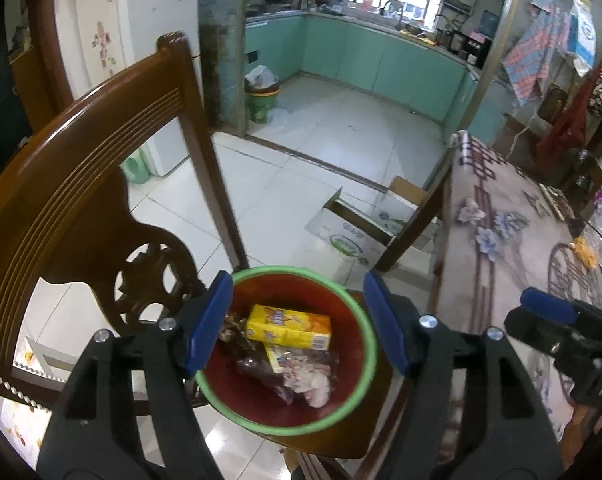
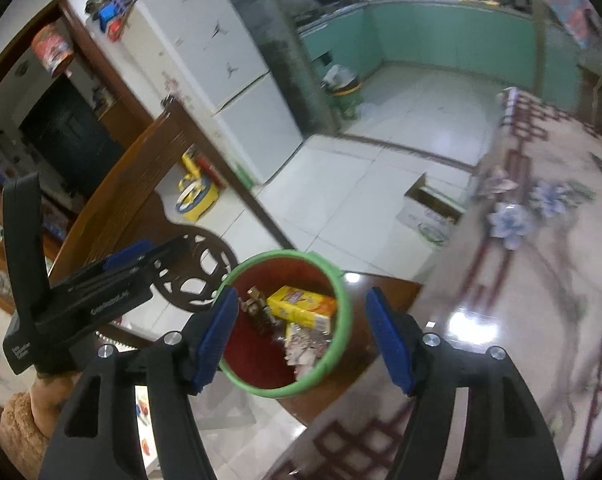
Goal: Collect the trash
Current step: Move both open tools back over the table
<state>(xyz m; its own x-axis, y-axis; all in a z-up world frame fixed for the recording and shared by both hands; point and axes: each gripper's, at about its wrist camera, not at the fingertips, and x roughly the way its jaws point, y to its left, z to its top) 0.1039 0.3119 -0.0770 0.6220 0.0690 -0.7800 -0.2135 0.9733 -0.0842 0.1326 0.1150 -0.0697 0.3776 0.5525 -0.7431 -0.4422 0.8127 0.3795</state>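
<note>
Left wrist view, nearest item: left gripper (image 1: 297, 324), two black plastic arms with flat blue rubber pads, jaws spread apart with nothing between the pads, hanging over the bin. Right gripper (image 2: 303, 338), same build, jaws likewise spread and empty, above the same bin; its blue-tipped finger shows at the right edge of the left view.

One round bin, dark red wall with a bright green rim (image 1: 343, 416), stands on the glossy brown wooden seat of a chair (image 2: 385, 280), just beside the table. Contents, four pieces of trash counted:
- one yellow cardboard carton (image 1: 289, 327), rectangular, lying on its side;
- one brown crumpled wrapper (image 2: 257, 312);
- one dark purple crinkled packet (image 1: 257, 366);
- one pale pink-white printed plastic wrapper (image 1: 309, 376).

One table covered in a shiny cloth (image 1: 497, 232), beige with blue flowers and dark red lattice print, at right.

One carved dark wood chair back (image 1: 81, 184), ribbed top rail and pierced roundel, at left.

One open white cardboard box (image 1: 361, 228) lies on the pale floor tiles beyond.

One white two-door refrigerator (image 2: 229, 76).

One green bucket (image 1: 261, 102) holding white bags, at the kitchen doorway, mint cabinets behind.
</note>
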